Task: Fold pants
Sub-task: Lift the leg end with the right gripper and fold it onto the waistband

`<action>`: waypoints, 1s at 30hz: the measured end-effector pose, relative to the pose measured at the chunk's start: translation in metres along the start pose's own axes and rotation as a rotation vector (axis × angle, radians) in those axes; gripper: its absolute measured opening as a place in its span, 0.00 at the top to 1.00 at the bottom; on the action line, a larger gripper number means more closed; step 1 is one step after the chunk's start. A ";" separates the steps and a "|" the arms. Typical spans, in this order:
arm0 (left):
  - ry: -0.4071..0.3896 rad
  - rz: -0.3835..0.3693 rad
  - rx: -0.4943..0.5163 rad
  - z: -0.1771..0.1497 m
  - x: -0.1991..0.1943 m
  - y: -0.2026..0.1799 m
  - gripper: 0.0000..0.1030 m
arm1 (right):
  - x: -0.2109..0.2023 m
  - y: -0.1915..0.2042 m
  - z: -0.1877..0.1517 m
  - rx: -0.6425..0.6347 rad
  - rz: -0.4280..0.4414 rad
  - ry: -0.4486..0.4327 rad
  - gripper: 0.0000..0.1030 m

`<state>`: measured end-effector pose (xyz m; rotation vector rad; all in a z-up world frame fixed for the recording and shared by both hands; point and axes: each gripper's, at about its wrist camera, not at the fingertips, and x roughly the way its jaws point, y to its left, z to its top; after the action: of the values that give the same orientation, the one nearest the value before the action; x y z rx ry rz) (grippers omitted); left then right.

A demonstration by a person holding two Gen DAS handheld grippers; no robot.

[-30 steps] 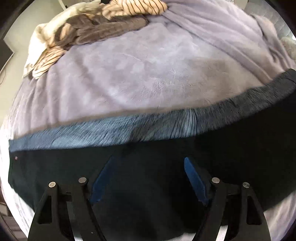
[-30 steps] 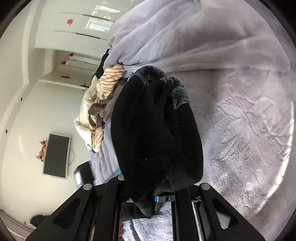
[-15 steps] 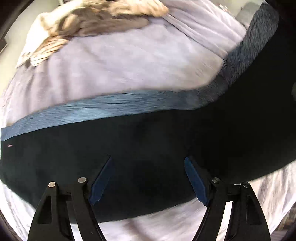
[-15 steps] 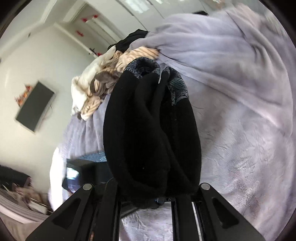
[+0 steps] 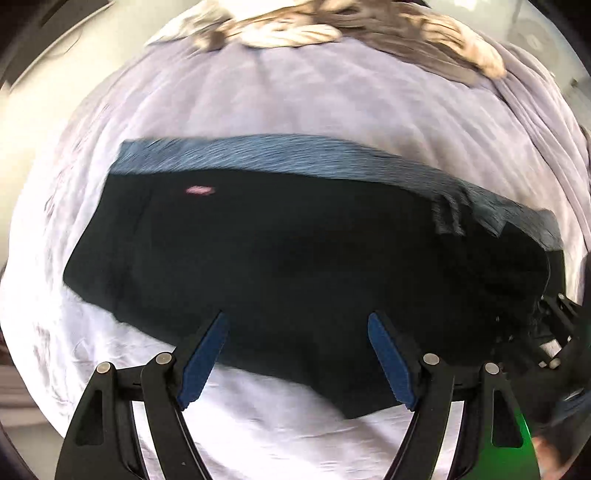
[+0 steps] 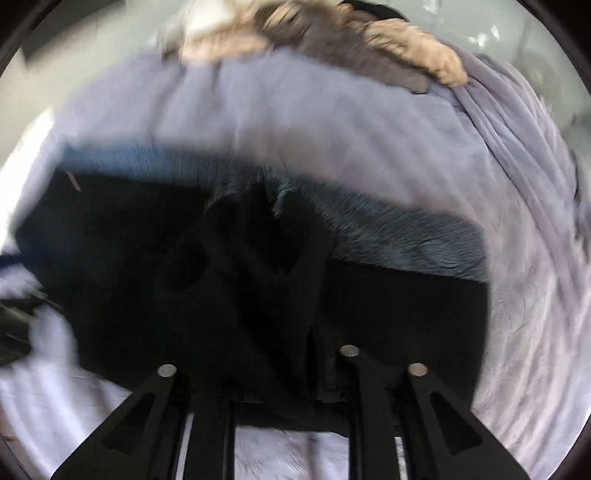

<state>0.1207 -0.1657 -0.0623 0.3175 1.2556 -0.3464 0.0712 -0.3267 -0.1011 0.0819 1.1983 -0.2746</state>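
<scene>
Black pants [image 5: 295, 266] flat on lilac blanket [image 5: 295, 103], grey-blue waistband [image 5: 295, 155] along 12 o'clock edge; bundle of same fabric draped over middle in right-wrist view. Judged: one fold laid, more left — squaring, final fold.

Right gripper [image 6: 273, 398] — jaws opening, black cloth between them, grip itself hidden by folds. Left gripper [image 5: 295, 354] spread wide, empty, above 6 o'clock hem.

Striped clothes heap [image 5: 332, 26] at 12 o'clock, well apart.

The black matt cloth pants [image 5: 295, 258] carry a ribbed grey-blue knit waistband [image 5: 295, 155]. They lie on a soft, plush lavender fleece blanket [image 5: 314, 99]. The pads [image 5: 201, 363] look like matt blue rubber.
</scene>
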 end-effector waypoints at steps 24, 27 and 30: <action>0.221 -0.501 0.253 0.023 0.021 -0.128 0.72 | 0.010 -0.159 -0.133 1.123 0.821 0.056 0.56; 0.222 -0.474 0.263 0.020 0.019 -0.129 0.86 | 0.030 -0.164 -0.137 1.199 0.838 0.089 0.95; 0.156 -0.445 0.280 0.012 0.003 -0.115 0.86 | 0.024 -0.161 -0.132 1.199 0.851 0.060 0.95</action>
<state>0.0829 -0.2748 -0.0666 0.3052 1.4306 -0.8980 -0.0813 -0.4589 -0.1580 1.6026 0.8136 -0.1958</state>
